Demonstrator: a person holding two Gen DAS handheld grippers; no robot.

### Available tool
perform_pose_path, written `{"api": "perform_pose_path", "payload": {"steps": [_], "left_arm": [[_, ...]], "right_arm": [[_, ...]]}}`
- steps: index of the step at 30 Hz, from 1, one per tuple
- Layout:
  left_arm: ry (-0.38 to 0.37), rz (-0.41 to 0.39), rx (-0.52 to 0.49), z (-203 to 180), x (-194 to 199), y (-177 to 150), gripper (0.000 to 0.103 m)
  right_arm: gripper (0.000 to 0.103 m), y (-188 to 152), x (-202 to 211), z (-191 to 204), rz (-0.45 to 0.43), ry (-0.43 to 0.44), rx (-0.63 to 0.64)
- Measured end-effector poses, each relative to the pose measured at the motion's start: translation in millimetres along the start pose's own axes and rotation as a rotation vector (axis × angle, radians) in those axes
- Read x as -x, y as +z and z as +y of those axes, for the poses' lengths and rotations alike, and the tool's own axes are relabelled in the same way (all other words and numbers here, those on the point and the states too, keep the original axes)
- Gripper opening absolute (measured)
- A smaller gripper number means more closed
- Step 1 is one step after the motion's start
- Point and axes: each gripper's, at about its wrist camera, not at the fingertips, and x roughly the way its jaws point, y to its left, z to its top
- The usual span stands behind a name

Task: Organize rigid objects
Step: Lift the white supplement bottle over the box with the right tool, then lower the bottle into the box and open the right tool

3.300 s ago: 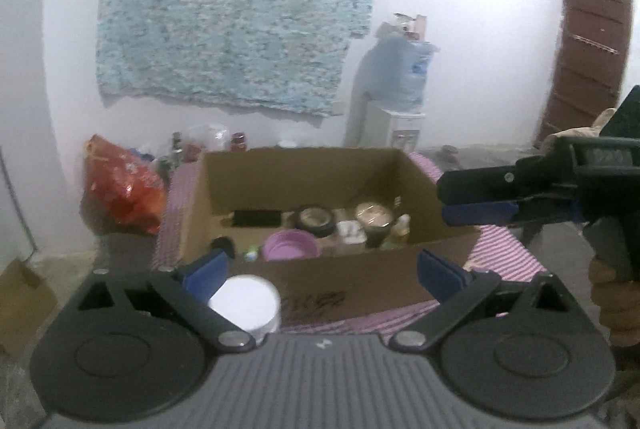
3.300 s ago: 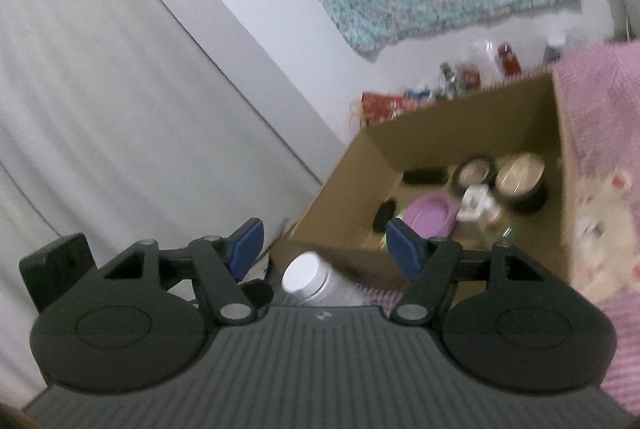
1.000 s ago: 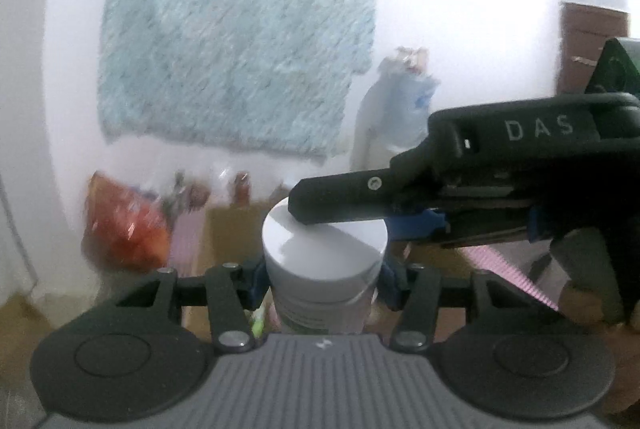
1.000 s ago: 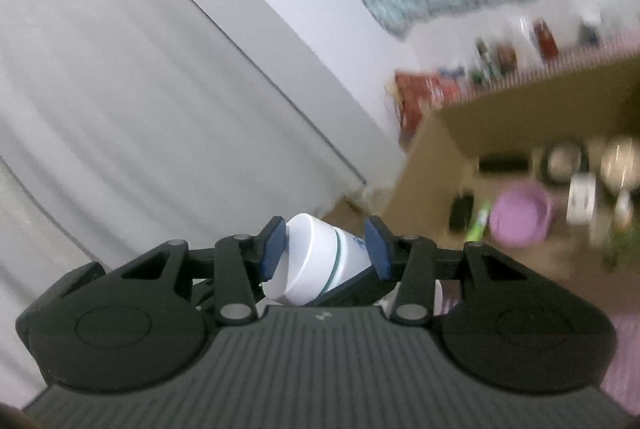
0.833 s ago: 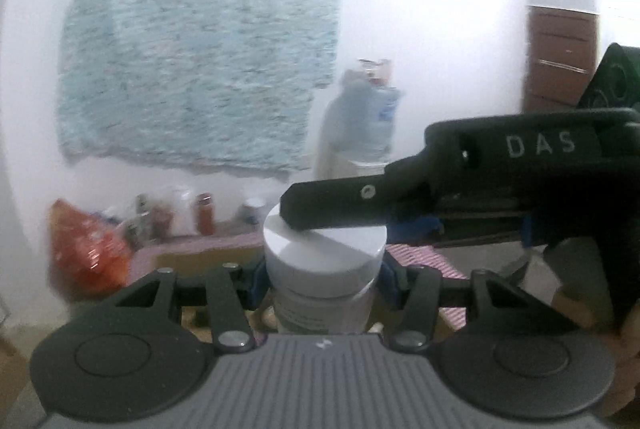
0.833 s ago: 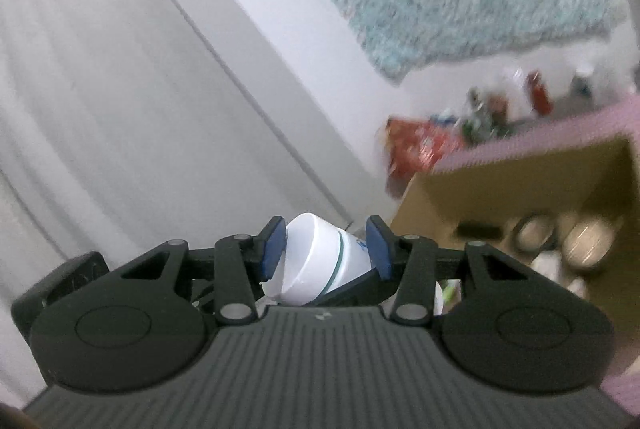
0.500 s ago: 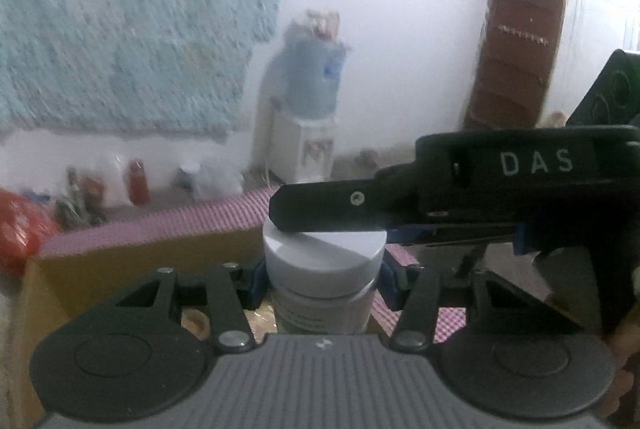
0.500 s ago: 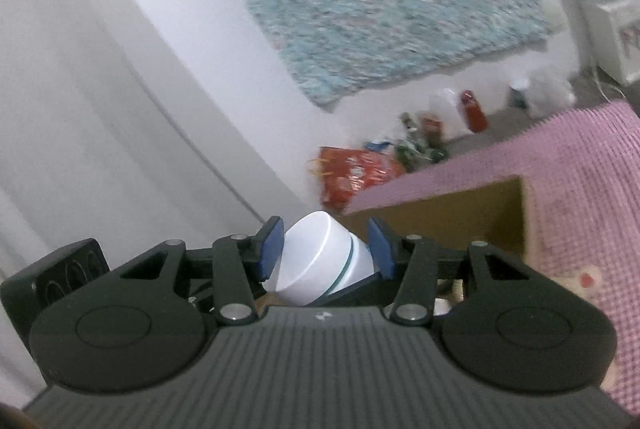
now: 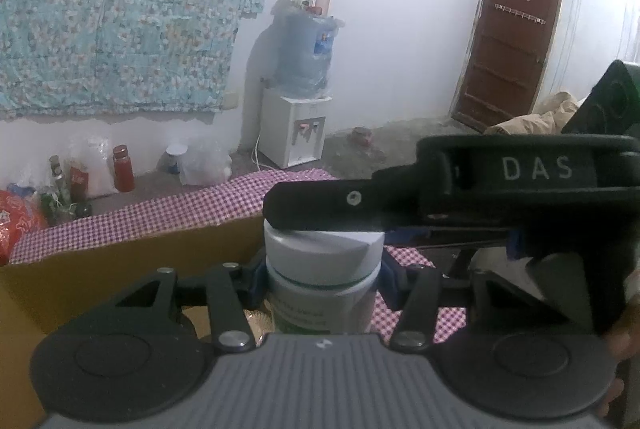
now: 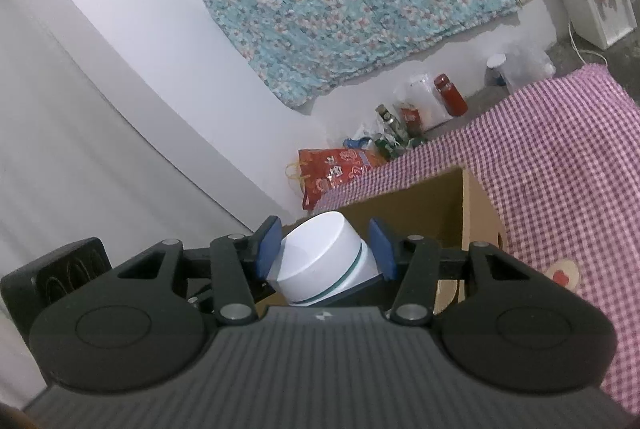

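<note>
— Two hand-held grippers on one white plastic jar with a green band under its lid (image 9: 322,271), is that right?
— Yes. The left hand-held gripper (image 9: 320,275) has its blue pads (image 9: 390,279) clamped against the jar's sides just below the lid, so the jar stands upright between them.
— And the right one?
— The right hand-held gripper (image 10: 325,249) comes in from the side. Its blue pads (image 10: 269,247) are clenched on the lid (image 10: 316,249), one black finger lying flat across the lid's top in the left wrist view.
— Where is the jar itself?
— Held in the air above the open brown cardboard box (image 9: 132,277). The box sits on a desk covered with a purple-and-white checked cloth (image 10: 560,165).
— Anything visible inside the box?
— Hardly; the grippers hide most of it.
— And behind?
— A floral turquoise cloth (image 9: 120,9) hangs on the white wall, a water dispenser (image 9: 298,101) stands beside it, and a brown door (image 9: 508,45) is at the right.
</note>
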Motion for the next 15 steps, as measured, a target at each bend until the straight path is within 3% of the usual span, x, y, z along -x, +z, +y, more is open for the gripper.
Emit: {"api": "perform_pose_path", "payload": {"steps": [15], "left_arm": [[-0.017,0.074,0.026,1,-19,-24,0.054]], "right_arm": [[0.049,-11,-11,-18,0.066,-0.034,-0.013]]}}
